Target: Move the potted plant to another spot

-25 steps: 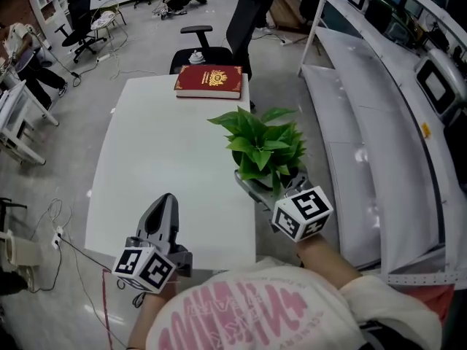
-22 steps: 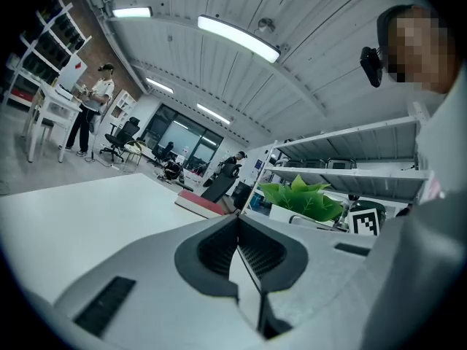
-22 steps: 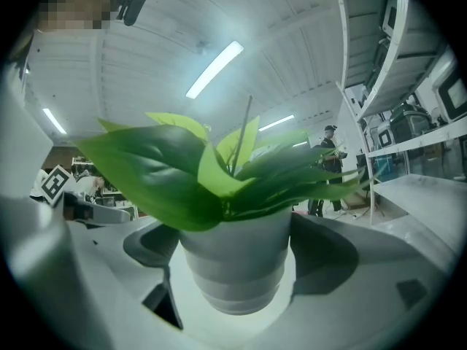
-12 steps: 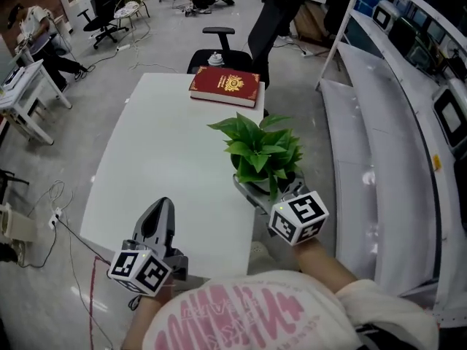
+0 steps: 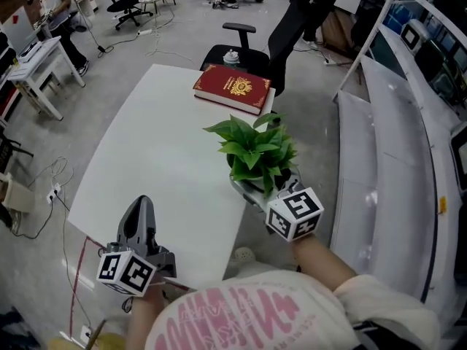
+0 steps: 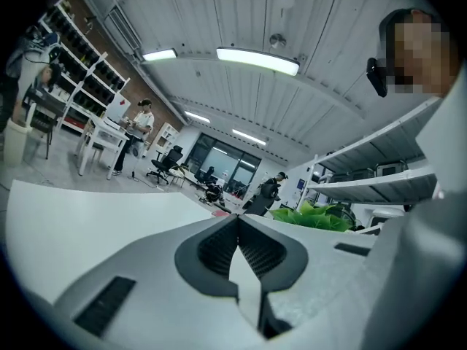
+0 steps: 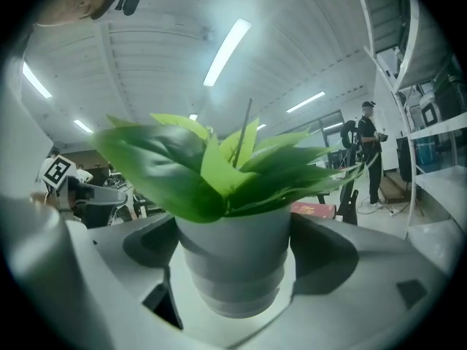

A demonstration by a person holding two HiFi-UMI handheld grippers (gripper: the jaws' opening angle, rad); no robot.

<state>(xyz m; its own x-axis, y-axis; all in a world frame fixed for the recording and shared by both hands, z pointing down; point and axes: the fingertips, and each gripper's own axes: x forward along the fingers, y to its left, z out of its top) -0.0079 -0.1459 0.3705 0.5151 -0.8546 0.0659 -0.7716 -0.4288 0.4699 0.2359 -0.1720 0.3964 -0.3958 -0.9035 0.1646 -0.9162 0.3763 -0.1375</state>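
Grey floor point(image 5: 95, 79) is seen all round a white table point(image 5: 146, 159), and long white shelves point(image 5: 372, 166) are set along the right side. A black chair point(image 5: 288, 35) is placed at the table's far end. A red book point(image 5: 232, 88) is laid flat at the far edge of the table, just in front of the chair.

The plant point(image 5: 255, 152) is found at the table's right edge, between the book and the person, upright, with its green leaves spread above a pale pot. Whether the pot is resting on the table or raised off it cannot be told.

The right gripper point(image 5: 254, 192) is closed on the plant: in the right gripper view the pot point(image 7: 233, 246) is clasped between the two jaws, each pressed against a side of it. The left gripper point(image 5: 139, 204) is held over the table's near left corner, well apart from the plant. In the left gripper view its jaws are brought together at the tips, and nothing is held between them.
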